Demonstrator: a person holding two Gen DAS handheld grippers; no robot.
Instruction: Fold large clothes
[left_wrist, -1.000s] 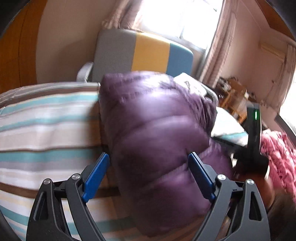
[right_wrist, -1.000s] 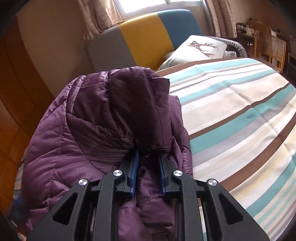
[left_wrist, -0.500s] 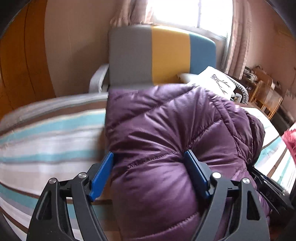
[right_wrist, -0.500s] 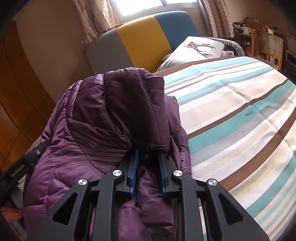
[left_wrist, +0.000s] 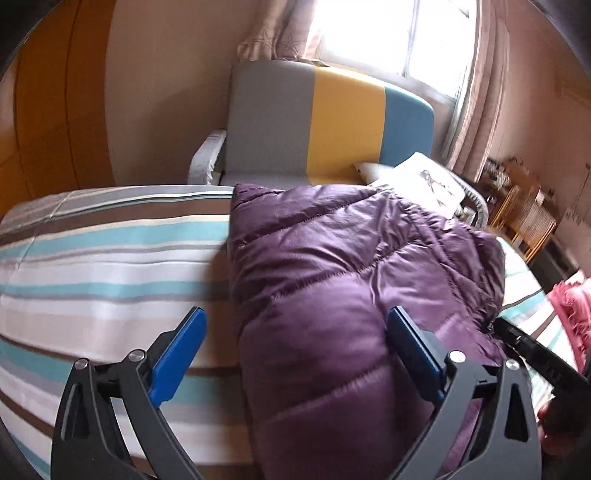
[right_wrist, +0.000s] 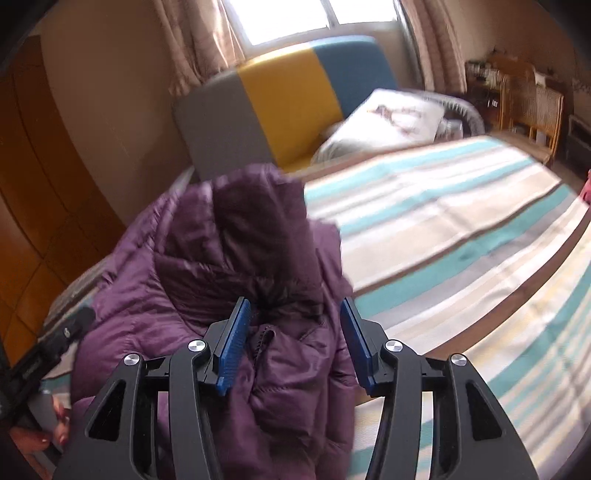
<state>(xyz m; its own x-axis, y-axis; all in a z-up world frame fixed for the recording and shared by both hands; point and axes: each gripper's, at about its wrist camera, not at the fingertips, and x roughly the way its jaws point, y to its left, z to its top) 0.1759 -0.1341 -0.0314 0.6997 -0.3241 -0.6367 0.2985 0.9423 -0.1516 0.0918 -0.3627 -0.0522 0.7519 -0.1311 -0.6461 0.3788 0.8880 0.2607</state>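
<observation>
**Both Grippers Letting Go of the Purple Coat**

Big change from a moment ago: right gripper (right_wrist: 295, 343) was pinched tight on the purple puffy jacket (left_wrist: 354, 295), blue pads close together. Now opening up, pads apart, jacket fabric bunched between them but no longer squeezed. Picture a bit blurry there.

Left gripper (left_wrist: 295, 354) opening wider too. Earlier pressed against both sides of the jacket's puffy edge. Now the left pad well away from the fabric, over the striped bed cover (left_wrist: 110, 266); the right pad just beside the jacket, maybe brushing it. Wide open, holding nothing.

Jacket folded up into a fat bundle, lying on the bed near its left edge, hood part on top. Same spot as before.

Counting time: one purple jacket. Two grippers, two blue pads on each. One striped bed cover. One sofa (left_wrist: 332, 122) in three colours: grey, yellow, blue. One white pillow (right_wrist: 391, 118) with a drawing on it. One window (left_wrist: 388, 33) with curtains. One pink cloth thing (left_wrist: 572, 314) at the far right edge.
</observation>
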